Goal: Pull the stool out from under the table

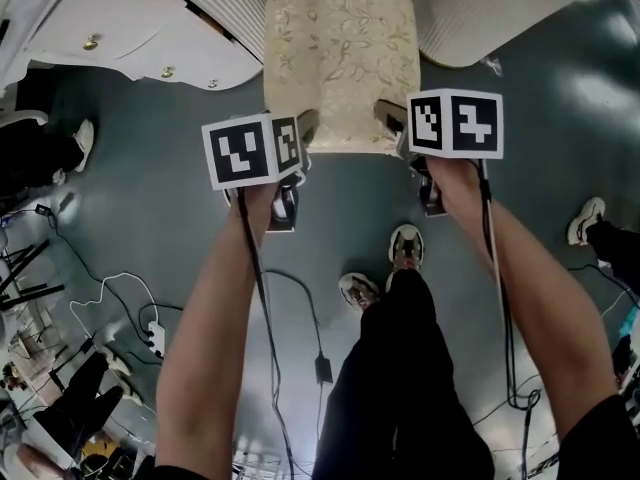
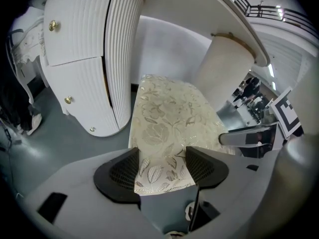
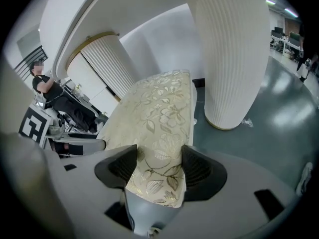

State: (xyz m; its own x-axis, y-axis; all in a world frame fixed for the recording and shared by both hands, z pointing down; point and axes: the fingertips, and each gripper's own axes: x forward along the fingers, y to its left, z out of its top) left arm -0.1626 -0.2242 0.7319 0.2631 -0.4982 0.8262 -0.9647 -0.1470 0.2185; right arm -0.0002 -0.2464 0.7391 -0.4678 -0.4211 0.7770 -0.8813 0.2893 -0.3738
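- The stool point(image 1: 340, 58) stands on the floor point(image 1: 160, 218) in the gap between the table's two supports. Its far end is under the table point(image 1: 150, 28) and its near edge faces me.
- My left gripper point(image 2: 162, 166) has the seat's near left corner between its jaws. They stand wide, and both pads lie against the floral fabric, so I judge this a hold on the stool.
- My right gripper point(image 3: 155, 166) holds the near right corner the same way, jaws wide with fabric against both pads.
- I hold one corner with each gripper so the pull stays even. A one-sided tug would probably swing the stool into the drawer unit point(image 2: 84, 59) or the column point(image 3: 229, 54).
- Both grippers point steeply down because the seat is low and I stand right over it.
- The job looks barely started, since much of the seat is still under the top.
- The next move is to draw straight back towards me. My feet point(image 1: 405, 243) are just behind the stool and a cable point(image 1: 300, 308) crosses the floor there, so I would have to step back carefully.
- The padding is soft, so the pads might slip if I jerk.
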